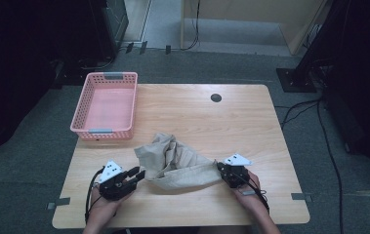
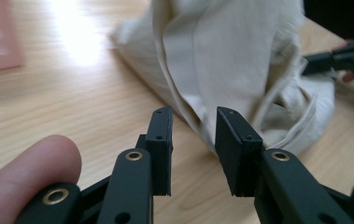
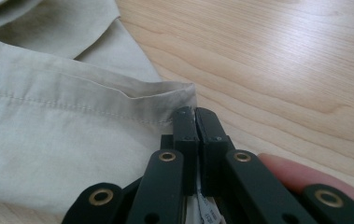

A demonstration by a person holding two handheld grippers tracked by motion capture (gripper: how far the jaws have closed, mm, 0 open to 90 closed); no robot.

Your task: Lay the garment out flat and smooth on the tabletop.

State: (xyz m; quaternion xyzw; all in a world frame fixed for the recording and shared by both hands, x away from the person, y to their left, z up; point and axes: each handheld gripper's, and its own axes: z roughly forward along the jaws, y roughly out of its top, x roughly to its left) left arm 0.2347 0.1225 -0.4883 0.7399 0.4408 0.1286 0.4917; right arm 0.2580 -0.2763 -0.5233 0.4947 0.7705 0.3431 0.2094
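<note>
While the beige garment (image 1: pixel 177 163) lies crumpled near the table's (image 1: pixel 251 122) front edge, our right gripper (image 3: pixel 194 114) clamps its hemmed corner. Our left gripper (image 2: pixel 193 135) stands just beside the cloth, jaws parted, holding nothing.

We see a crumpled beige cloth (image 1: pixel 177 163) on the wooden table (image 1: pixel 231 122), with a pink basket (image 1: pixel 106 105) behind it. Our right gripper (image 1: pixel 220 168) pinches the cloth's corner; our left gripper (image 1: pixel 141 174) sits just beside its other end.
</note>
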